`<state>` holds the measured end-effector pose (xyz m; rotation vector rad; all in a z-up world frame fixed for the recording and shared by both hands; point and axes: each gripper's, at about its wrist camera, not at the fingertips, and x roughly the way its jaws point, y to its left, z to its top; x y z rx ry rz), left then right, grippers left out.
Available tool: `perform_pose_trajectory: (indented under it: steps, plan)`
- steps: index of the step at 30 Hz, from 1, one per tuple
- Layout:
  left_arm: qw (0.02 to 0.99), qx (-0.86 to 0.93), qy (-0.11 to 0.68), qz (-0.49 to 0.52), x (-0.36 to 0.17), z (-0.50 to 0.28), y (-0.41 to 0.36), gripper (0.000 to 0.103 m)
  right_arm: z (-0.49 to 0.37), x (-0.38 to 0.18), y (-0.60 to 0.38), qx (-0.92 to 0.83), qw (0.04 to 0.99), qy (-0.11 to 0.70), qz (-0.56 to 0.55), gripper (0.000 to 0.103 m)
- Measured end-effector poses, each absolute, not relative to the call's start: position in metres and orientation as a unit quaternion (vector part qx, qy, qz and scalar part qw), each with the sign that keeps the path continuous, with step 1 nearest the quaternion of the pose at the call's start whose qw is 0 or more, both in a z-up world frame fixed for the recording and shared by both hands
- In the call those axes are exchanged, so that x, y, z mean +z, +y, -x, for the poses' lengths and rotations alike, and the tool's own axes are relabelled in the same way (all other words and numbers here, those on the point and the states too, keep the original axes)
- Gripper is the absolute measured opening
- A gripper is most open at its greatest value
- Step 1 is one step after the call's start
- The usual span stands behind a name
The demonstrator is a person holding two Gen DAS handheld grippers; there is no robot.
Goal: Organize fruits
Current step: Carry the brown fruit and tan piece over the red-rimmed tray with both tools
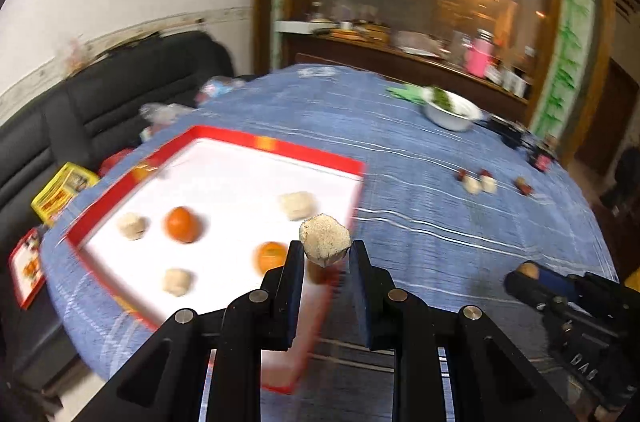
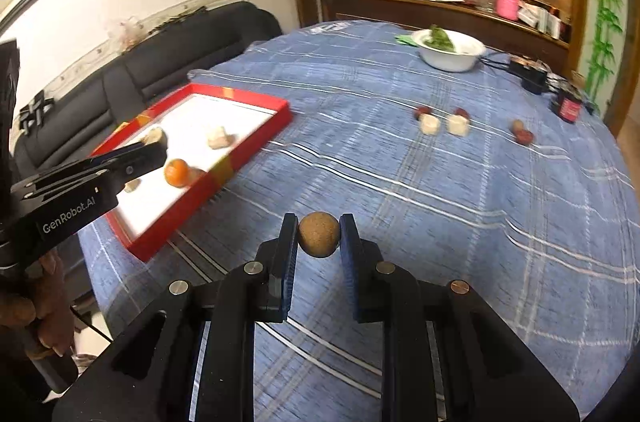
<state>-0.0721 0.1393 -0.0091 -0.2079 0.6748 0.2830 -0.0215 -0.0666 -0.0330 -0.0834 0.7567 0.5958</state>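
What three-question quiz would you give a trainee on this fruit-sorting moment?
1. True or false: the left gripper is empty.
2. What does the right gripper hold? A) orange B) round brown fruit C) bowl
3. How many oranges lie in the red tray?

Key:
1. False; it grips a pale grainy lump.
2. B, the round brown fruit.
3. Two: orange and orange.

Black angular left tool (image 1: 325,254) and right tool (image 2: 319,228), dark blue ribbed pads (image 2: 289,262), round silver pivot pins, white "GenRobot.AI" lettering; bare brownish hand (image 2: 38,306) gripping a handle.
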Motion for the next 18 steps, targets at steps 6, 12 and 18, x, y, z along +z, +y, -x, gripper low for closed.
perform_pose_trajectory:
  steps: [6,12,18]
  plan:
    - [0.913,0.198,0.335,0.125,-0.017,0.077,0.187,0.022,0.009,-0.021,-0.024,0.322,0.876,0.355,0.054,0.020]
    - [0.896,0.230,0.352,0.140,-0.027,0.066,0.212,0.022,-0.005,-0.011,0.026,0.364,0.862,0.348,0.065,0.020]
    - [0.886,0.239,0.369,0.144,-0.035,0.057,0.221,0.022,-0.025,-0.022,0.069,0.383,0.847,0.361,0.077,0.020]
